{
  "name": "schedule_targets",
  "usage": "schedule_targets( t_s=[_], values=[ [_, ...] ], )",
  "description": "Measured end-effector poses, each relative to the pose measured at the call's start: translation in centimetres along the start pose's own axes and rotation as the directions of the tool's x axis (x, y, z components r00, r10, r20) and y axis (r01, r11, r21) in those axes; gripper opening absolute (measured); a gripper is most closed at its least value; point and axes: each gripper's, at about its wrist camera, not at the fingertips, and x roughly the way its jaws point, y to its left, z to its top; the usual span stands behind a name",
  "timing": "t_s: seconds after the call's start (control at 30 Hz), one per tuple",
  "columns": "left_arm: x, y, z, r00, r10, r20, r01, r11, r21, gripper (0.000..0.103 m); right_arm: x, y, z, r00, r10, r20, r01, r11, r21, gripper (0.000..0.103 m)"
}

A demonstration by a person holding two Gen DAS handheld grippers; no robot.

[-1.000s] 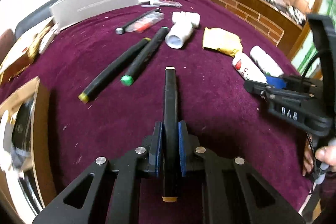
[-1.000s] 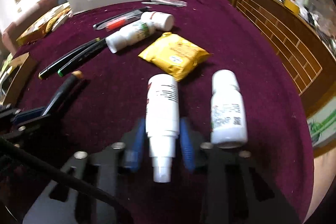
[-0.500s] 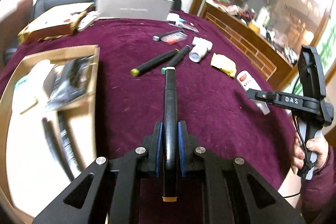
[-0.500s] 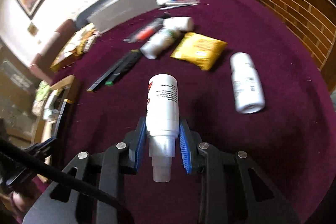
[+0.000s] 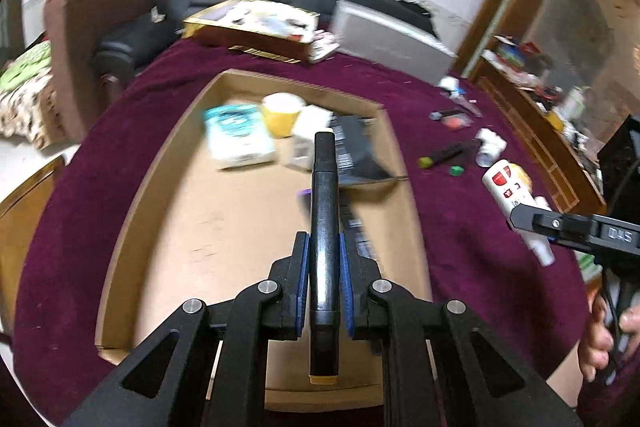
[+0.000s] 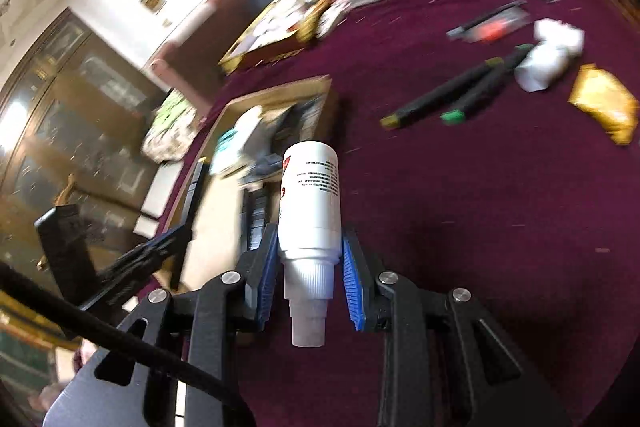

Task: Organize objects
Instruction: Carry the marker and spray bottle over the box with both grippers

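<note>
My left gripper [image 5: 324,259] is shut on a black marker [image 5: 324,211] with a yellow end cap, held above the cardboard tray [image 5: 168,155]. My right gripper [image 6: 310,259] is shut on a white spray bottle [image 6: 310,203], held over the maroon cloth right of the tray [image 6: 324,83]. The bottle [image 5: 508,187] and right gripper [image 5: 576,231] also show at the right of the left wrist view. The left gripper [image 6: 160,251] shows at the left of the right wrist view. The tray holds a yellow cup [image 5: 282,113], a teal packet [image 5: 236,135] and dark packets.
Two black markers [image 6: 452,95], a white bottle [image 6: 544,67], a yellow pouch [image 6: 604,103] and pens [image 6: 492,23] lie on the maroon cloth [image 6: 480,207]. A grey box [image 5: 388,43] and a gold box [image 5: 256,27] stand at the back. A wooden cabinet [image 5: 532,115] is on the right.
Both grippers have swung left with their loads. The left one now hangs over the cardboard tray; the right one has lifted the spray bottle and turned toward the tray.
</note>
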Motion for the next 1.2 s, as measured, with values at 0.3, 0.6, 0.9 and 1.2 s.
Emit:
schedule_targets(
  t_s=[0.3, 0.6, 0.9, 1.2],
  values=[
    [2.7, 4.0, -0.2, 0.992, 0.105, -0.063, -0.108, 0.993, -0.048, 0.012, 9.1, 5.2, 0.7, 0.988, 0.089, -0.125, -0.088, 0.996, 0.021, 0.028],
    [3.9, 5.1, -0.2, 0.991, 0.103, -0.089, -0.108, 0.993, -0.056, 0.012, 13.3, 7.7, 0.3, 0.987, 0.034, -0.155, -0.036, 0.999, -0.012, 0.028],
    [4.3, 5.3, 0.0, 0.992, 0.099, -0.079, -0.104, 0.993, -0.063, 0.012, 14.1, 8.5, 0.5, 0.991, -0.042, -0.126, 0.033, 0.997, -0.07, 0.028],
    [4.5, 4.9, 0.1, 0.992, 0.112, -0.065, -0.116, 0.991, -0.065, 0.012, 14.9, 9.2, 0.3, 0.987, -0.116, -0.107, 0.104, 0.988, -0.117, 0.028]
  ],
)
